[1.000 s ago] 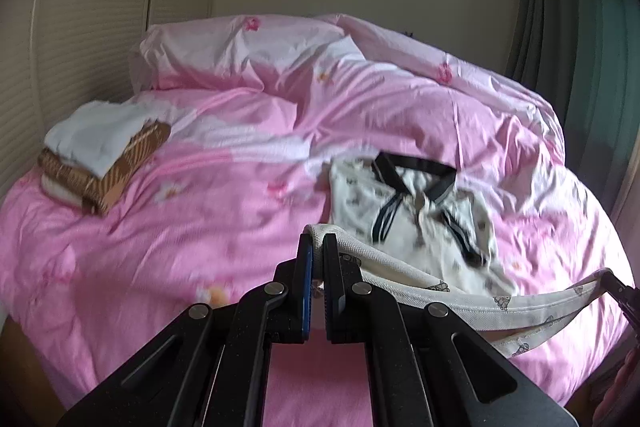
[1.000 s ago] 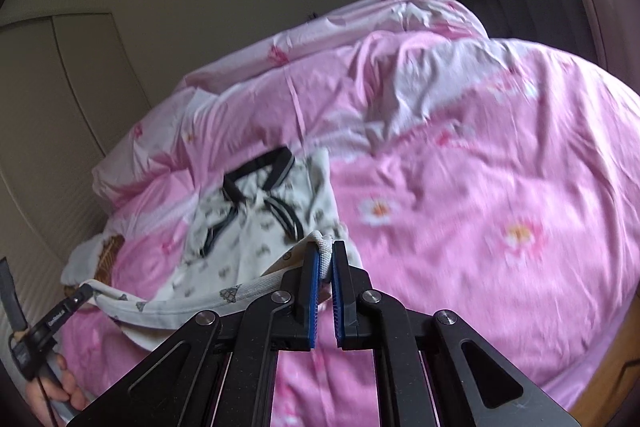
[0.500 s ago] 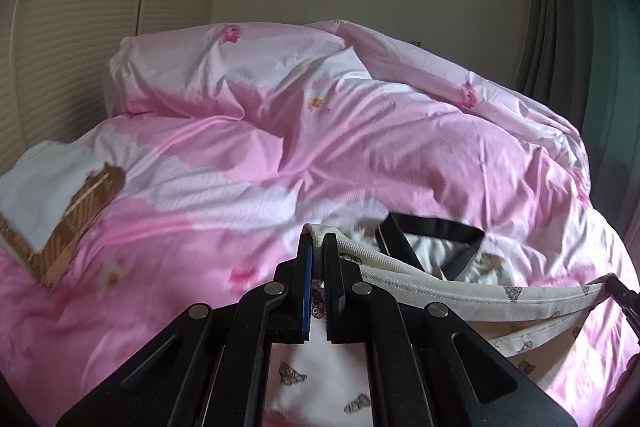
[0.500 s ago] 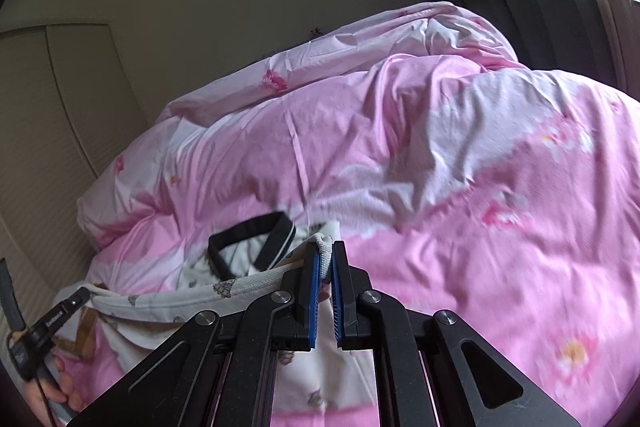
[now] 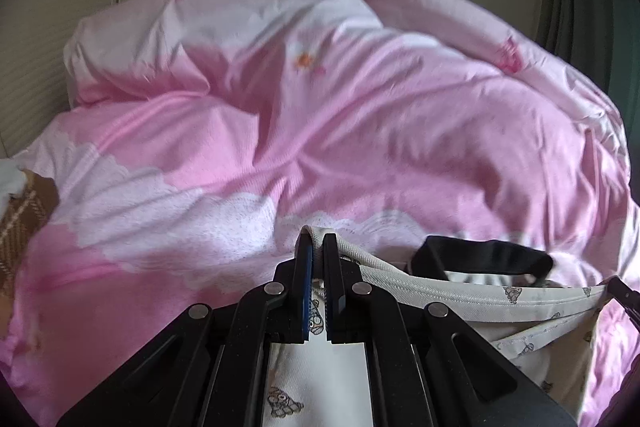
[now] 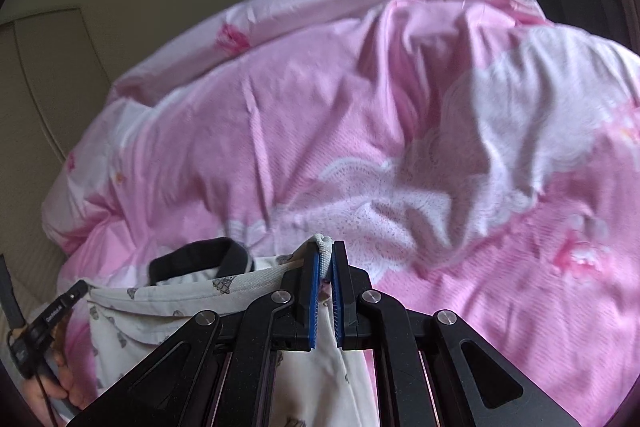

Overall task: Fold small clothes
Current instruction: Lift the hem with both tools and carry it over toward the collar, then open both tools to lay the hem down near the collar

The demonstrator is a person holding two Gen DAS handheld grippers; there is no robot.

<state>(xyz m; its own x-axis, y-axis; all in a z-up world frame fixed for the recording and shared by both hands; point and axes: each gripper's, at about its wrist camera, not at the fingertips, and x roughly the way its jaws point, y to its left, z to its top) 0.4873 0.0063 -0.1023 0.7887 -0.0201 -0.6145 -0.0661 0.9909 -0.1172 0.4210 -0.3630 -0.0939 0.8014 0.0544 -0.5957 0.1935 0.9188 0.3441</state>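
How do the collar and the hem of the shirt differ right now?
The collar is black; the hem is cream with stitching. The collar is held by neither gripper, while the hem is pinched at its two ends by the left gripper and right gripper. The collar curls in a loop; the hem runs stretched between the jaws. Both belong to one printed shirt.

Shirt (image 5: 500, 297): stretched between left gripper (image 5: 318, 247) and right gripper (image 6: 323, 251), over the duvet (image 5: 360, 131).
Folded stack (image 5: 20, 211): far left on duvet.
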